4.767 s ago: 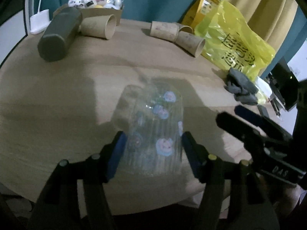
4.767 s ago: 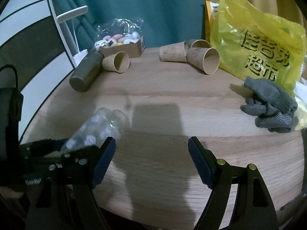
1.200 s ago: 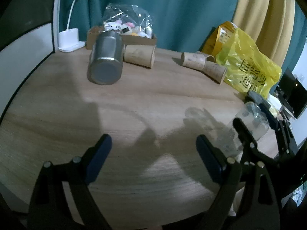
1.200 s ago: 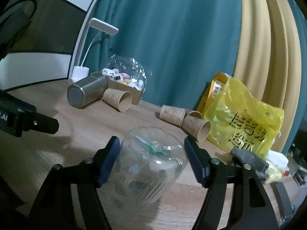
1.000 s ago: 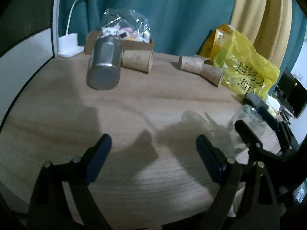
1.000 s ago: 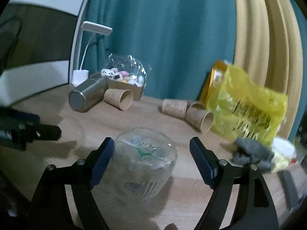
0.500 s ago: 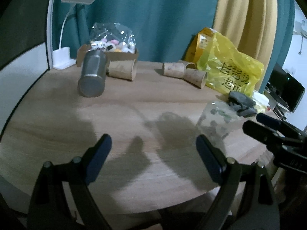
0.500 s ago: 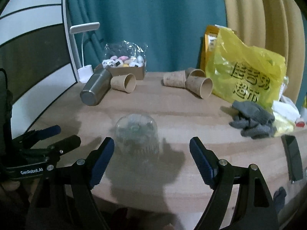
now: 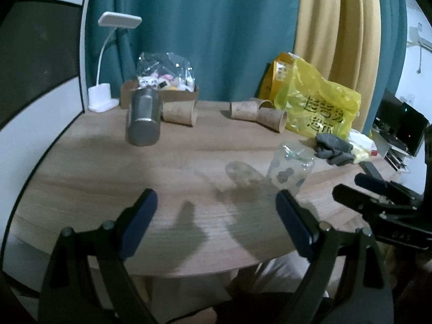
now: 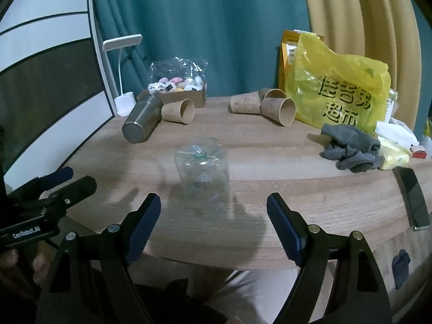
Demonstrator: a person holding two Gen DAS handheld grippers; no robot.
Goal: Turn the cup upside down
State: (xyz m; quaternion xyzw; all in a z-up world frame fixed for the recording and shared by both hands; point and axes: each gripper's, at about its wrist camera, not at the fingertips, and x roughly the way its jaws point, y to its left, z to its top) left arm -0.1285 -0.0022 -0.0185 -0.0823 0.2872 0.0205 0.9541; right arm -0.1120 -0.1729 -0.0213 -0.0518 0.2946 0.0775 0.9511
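The clear plastic cup (image 10: 202, 172) with small printed pictures stands upside down, base up, on the round wooden table (image 10: 270, 226) near its front edge. It also shows in the left wrist view (image 9: 290, 166). My right gripper (image 10: 213, 226) is open and empty, drawn back just in front of the cup. My left gripper (image 9: 216, 221) is open and empty, to the left of the cup, over the table's front edge. The right gripper shows at the right of the left wrist view (image 9: 364, 189).
A steel tumbler (image 10: 141, 121) lies on its side at the back left beside a paper cup (image 10: 179, 110). More paper cups (image 10: 270, 106), a yellow bag (image 10: 343, 94), grey gloves (image 10: 348, 145), a phone (image 10: 411, 197), a toy box (image 10: 178, 86) and a lamp (image 10: 121, 75) are there.
My right gripper let go of the cup, base up on the table, and drew back. Both grippers have pulled away toward the table's front edge.
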